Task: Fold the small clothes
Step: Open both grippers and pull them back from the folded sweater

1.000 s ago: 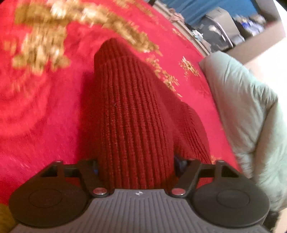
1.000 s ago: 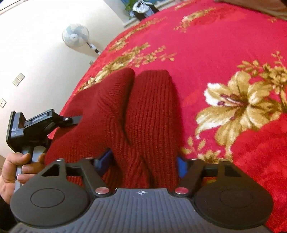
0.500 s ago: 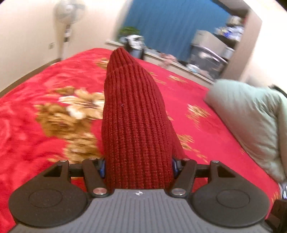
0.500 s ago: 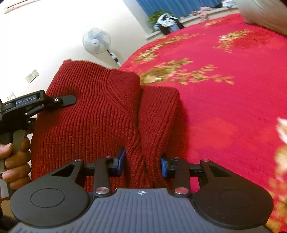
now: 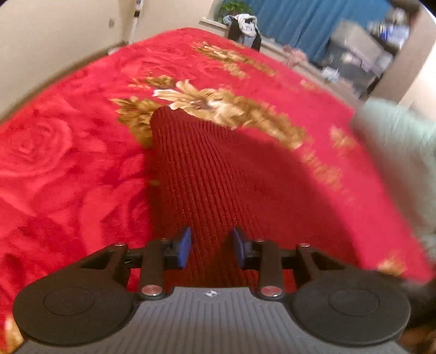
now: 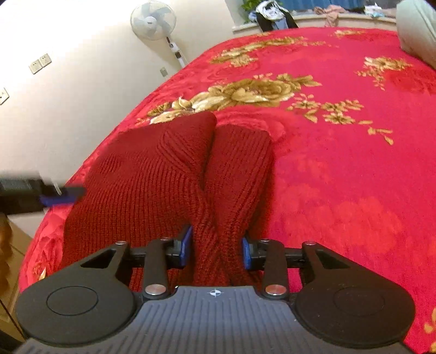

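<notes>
A dark red ribbed knit garment (image 6: 152, 185) lies on the red flowered bedspread (image 6: 340, 163). In the right wrist view my right gripper (image 6: 216, 249) is shut on a bunched fold of it near its near edge. In the left wrist view the garment (image 5: 207, 174) stretches away from my left gripper (image 5: 211, 246), whose blue pads (image 5: 185, 245) stand on either side of the knit with small gaps showing. The left gripper (image 6: 54, 197) also shows blurred at the garment's left edge in the right wrist view.
A pale green pillow (image 5: 400, 152) lies at the right of the bed. A standing fan (image 6: 152, 20) is by the cream wall. Clothes on a chair (image 5: 244, 27) and blue curtains (image 5: 313, 21) are beyond the bed's far edge.
Both grippers have lowered the garment from held up in the air down onto the bedspread. The left gripper's jaws have widened a little around the knit.
</notes>
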